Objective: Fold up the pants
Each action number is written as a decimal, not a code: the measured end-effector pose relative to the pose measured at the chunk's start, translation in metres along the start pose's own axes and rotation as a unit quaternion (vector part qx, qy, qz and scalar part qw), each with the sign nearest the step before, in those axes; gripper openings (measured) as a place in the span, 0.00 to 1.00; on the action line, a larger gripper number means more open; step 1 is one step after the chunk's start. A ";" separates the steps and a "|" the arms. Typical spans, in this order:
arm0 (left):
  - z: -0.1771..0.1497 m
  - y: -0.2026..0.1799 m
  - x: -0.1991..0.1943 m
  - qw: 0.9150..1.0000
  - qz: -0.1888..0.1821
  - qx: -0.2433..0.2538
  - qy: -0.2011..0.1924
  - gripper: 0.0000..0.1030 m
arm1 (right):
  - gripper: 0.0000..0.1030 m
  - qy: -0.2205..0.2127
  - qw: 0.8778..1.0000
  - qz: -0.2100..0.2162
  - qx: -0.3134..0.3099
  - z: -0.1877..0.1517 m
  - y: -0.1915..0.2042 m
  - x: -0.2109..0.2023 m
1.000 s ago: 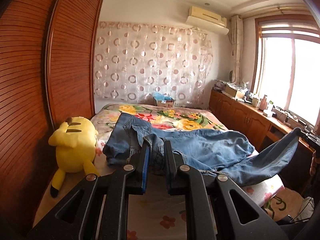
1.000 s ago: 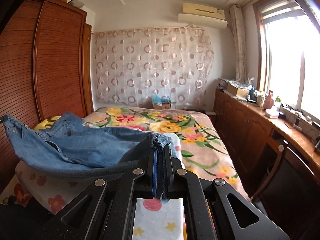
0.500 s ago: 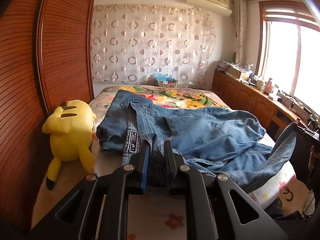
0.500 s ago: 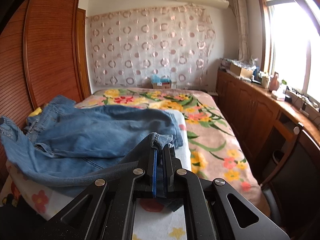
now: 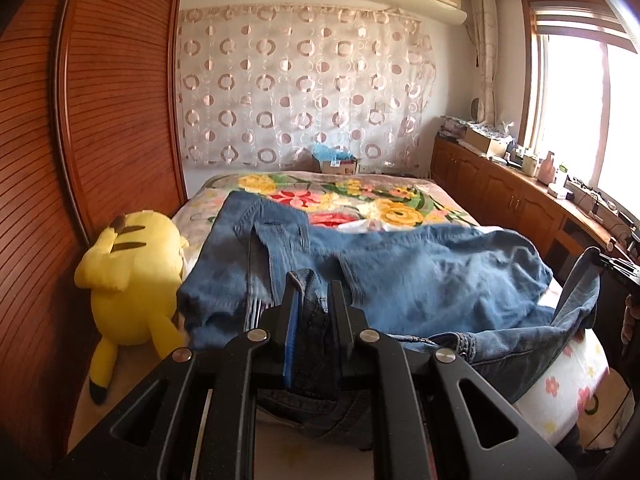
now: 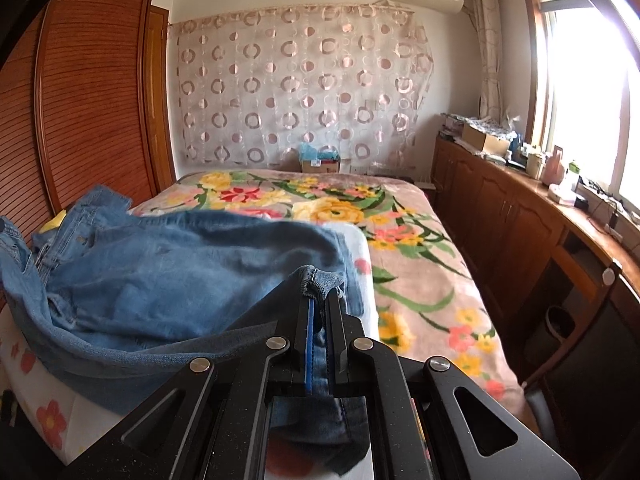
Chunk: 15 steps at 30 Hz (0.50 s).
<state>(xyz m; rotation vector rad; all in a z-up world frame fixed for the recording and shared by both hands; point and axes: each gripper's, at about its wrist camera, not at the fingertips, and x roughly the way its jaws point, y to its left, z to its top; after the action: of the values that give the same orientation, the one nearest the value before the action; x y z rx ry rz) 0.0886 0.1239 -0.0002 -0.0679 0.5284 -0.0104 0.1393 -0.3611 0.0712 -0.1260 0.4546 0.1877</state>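
Blue denim jeans (image 5: pixel 420 280) lie spread across the near end of the bed, waistband end to the left by the plush toy. My left gripper (image 5: pixel 314 292) is shut on a bunched fold of the jeans' edge. My right gripper (image 6: pixel 318 300) is shut on a hem end of the jeans (image 6: pixel 176 276), held a little above the bed. The denim hangs in a slack loop between the two grippers. The right gripper also shows at the far right edge of the left wrist view (image 5: pixel 616 266).
The bed carries a floral blanket (image 6: pixel 404 240). A yellow plush toy (image 5: pixel 132 272) sits at the bed's left edge against the wooden wardrobe (image 5: pixel 80 120). A low wooden cabinet (image 6: pixel 520 216) with clutter runs under the window on the right. A cardboard box (image 5: pixel 338 164) stands beyond the bed.
Both grippers have moved forward over the bed, carrying the held denim edge onto the rest of the jeans. The jeans now fill more of both views. Both grips are unchanged.
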 end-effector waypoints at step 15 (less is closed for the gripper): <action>0.052 0.009 0.084 1.000 0.016 0.001 0.003 0.14 | 0.04 0.020 1.000 0.006 -0.021 0.016 0.003 0.076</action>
<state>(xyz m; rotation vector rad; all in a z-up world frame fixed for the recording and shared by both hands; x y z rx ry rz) 0.1873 0.1341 0.0018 -0.0569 0.5349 0.0196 0.2124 -0.3446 0.0510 -0.1687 0.4907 0.2072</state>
